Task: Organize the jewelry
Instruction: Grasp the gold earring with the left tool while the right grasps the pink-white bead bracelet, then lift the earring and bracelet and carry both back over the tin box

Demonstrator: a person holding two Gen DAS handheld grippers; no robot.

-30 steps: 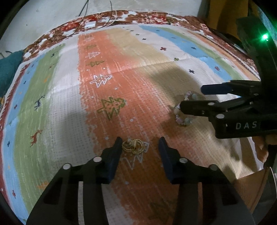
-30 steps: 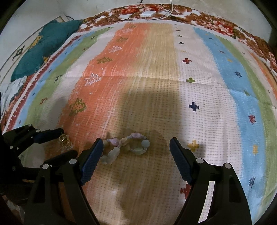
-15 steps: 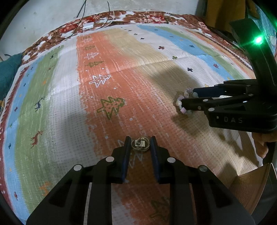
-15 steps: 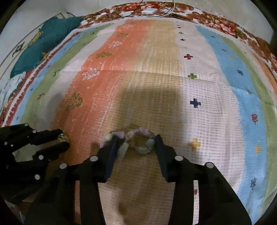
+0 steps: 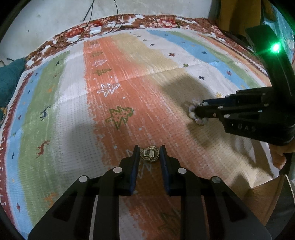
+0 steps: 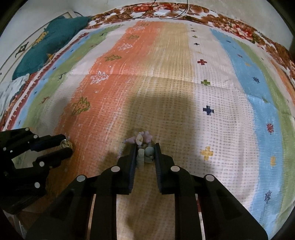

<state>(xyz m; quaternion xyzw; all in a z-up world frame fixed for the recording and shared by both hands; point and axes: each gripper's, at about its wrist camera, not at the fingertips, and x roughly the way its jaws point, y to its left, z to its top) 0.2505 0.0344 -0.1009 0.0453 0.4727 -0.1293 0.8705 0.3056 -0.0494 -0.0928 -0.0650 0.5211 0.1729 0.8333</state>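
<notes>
In the left wrist view a small bunch of gold wire rings (image 5: pixel 149 156) lies on the orange stripe of the patterned bedspread (image 5: pixel 73 114). My left gripper (image 5: pixel 149 153) is shut on it, pads against both sides. The right wrist view shows a bracelet of pastel beads (image 6: pixel 142 139) bunched between the pads of my right gripper (image 6: pixel 144 147). Its jaws are closing and press on the beads. From the left, the right gripper (image 5: pixel 198 110) reaches in over the bracelet (image 5: pixel 192 113). The left gripper (image 6: pixel 67 146) with the rings (image 6: pixel 64 144) shows at the right view's left edge.
A cardboard box (image 5: pixel 261 199) stands at the near right, below a person's hand (image 5: pixel 278 157). A teal cushion (image 6: pixel 49 42) lies at the far left. A white charger with cables (image 6: pixel 162 13) rests on the bedspread's far border.
Both grippers closed in place: the left onto the gold rings, the right from wide open onto the bead bracelet, which bunched up between its pads.
</notes>
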